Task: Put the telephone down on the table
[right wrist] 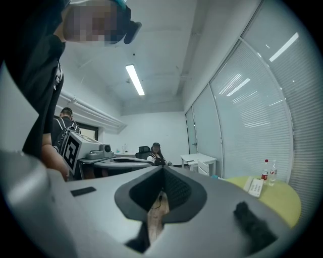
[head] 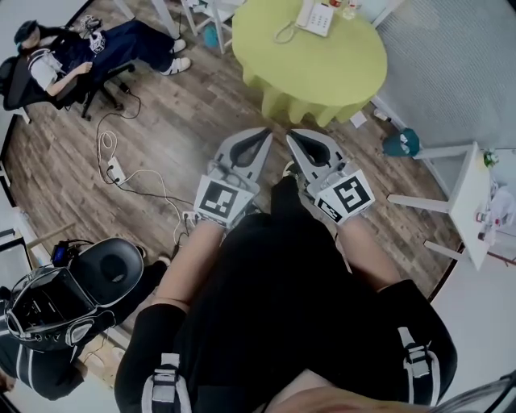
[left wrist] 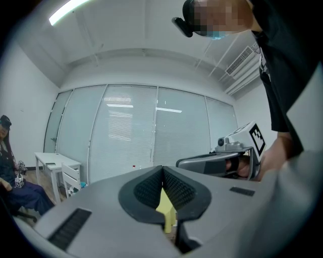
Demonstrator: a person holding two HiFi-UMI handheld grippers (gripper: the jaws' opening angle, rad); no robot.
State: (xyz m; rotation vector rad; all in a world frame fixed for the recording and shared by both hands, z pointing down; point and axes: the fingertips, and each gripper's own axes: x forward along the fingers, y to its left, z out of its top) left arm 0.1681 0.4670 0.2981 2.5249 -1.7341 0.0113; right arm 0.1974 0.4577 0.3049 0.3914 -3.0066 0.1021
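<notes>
The white telephone (head: 314, 16) with its coiled cord sits at the far edge of a round lime-green table (head: 322, 73), well ahead of both grippers. My left gripper (head: 260, 139) and right gripper (head: 297, 140) are held side by side in front of the person's body, above the wood floor and short of the table. Both are shut, tips touching, with nothing between the jaws. In the right gripper view the right gripper (right wrist: 162, 170) points past the telephone (right wrist: 256, 186) at the right. The left gripper (left wrist: 162, 170) faces a glass wall.
A person sits in an office chair (head: 72, 56) at the far left. Cables and a power strip (head: 117, 169) lie on the floor. A white side table (head: 476, 202) stands at the right, a teal object (head: 401, 143) near it. Bottles (right wrist: 266, 171) stand behind the telephone.
</notes>
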